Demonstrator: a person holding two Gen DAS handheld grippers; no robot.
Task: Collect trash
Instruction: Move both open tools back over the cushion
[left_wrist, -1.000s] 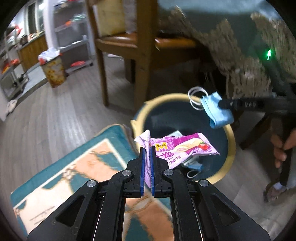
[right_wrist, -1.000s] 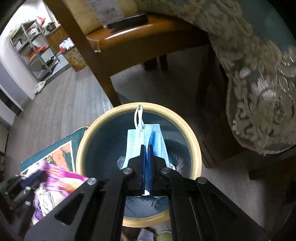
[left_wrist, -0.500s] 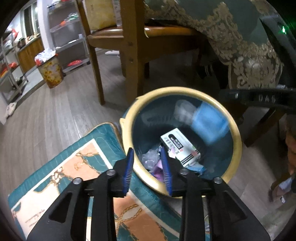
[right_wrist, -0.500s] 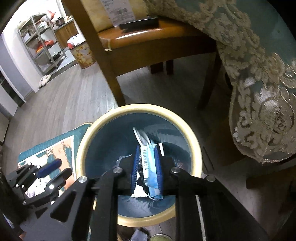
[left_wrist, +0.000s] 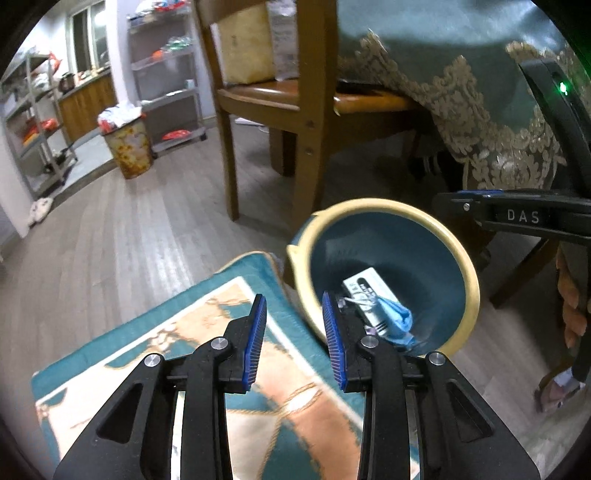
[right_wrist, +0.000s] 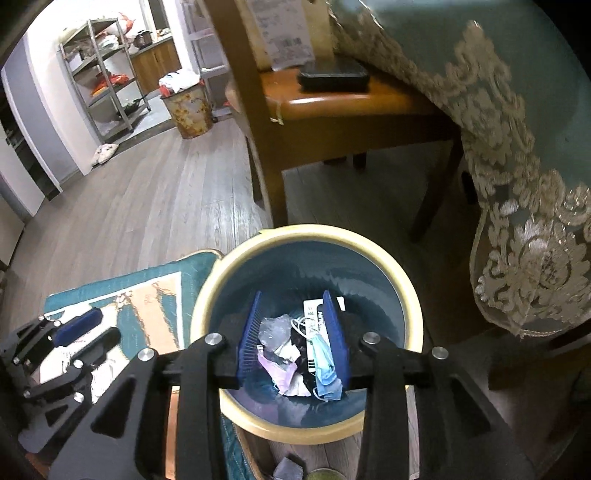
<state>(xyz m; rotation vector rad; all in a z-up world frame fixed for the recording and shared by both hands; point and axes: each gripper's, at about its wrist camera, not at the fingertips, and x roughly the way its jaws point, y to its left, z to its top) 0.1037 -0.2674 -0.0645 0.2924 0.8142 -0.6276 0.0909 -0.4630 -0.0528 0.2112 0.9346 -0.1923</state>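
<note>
A blue bin with a cream rim (left_wrist: 465, 266) (right_wrist: 406, 288) stands on the floor beside a chair. In it lie a blue face mask (left_wrist: 395, 317) (right_wrist: 327, 365), a pink-purple wrapper (right_wrist: 280, 373), a white box (left_wrist: 365, 284) and crumpled plastic (right_wrist: 275, 332). My left gripper (left_wrist: 295, 336) is open and empty, above the rug at the bin's left edge. My right gripper (right_wrist: 293, 336) is open and empty, directly over the bin's mouth; it also shows in the left wrist view (left_wrist: 513, 218).
A teal and orange rug (left_wrist: 207, 325) (right_wrist: 147, 295) lies left of the bin. A wooden chair (left_wrist: 306, 110) (right_wrist: 332, 103) and a table with a lace-edged cloth (right_wrist: 517, 147) stand close behind. A floral bin (left_wrist: 127, 147) and metal shelves (left_wrist: 37, 122) are far left.
Both grippers opened and dropped their loads: the pink wrapper and the blue mask now lie in the bin. My left gripper has pulled back over the rug.
</note>
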